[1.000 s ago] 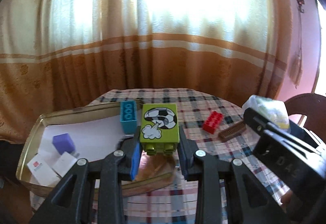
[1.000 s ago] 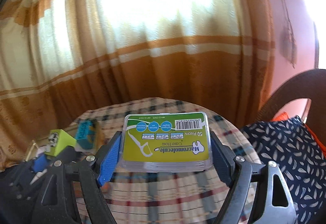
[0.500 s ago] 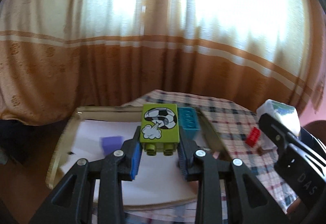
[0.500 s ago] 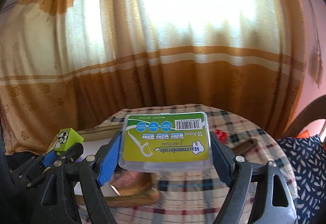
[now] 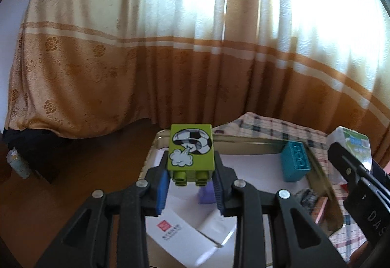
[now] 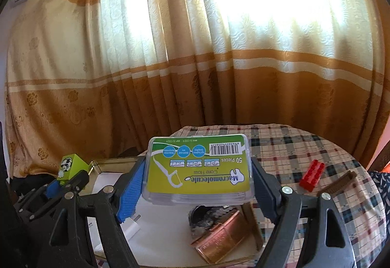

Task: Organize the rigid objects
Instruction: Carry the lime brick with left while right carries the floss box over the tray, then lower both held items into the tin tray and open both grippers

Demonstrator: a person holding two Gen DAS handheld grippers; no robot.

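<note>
My left gripper [image 5: 191, 182] is shut on a lime green brick with a football picture [image 5: 191, 151] and holds it above the gold metal tray [image 5: 243, 144]. It also shows in the right wrist view [image 6: 69, 166]. My right gripper [image 6: 198, 182] is shut on a clear floss pick box with a green label [image 6: 198, 168], held above the tray's right part [image 6: 253, 226]. In the tray lie a teal brick [image 5: 295, 164], a purple cube [image 5: 206, 196] and white boxes [image 5: 178, 236].
A red brick [image 6: 312, 176] and a brown comb [image 6: 337, 185] lie on the plaid tablecloth [image 6: 292, 146] right of the tray. A copper-coloured box [image 6: 219, 241] and a dark object [image 6: 207, 215] sit in the tray. A curtain hangs behind. The floor lies left of the table.
Both grippers have swung left with their loads. The left one now hangs over the tray's left part, and the right one has come over the tray.
</note>
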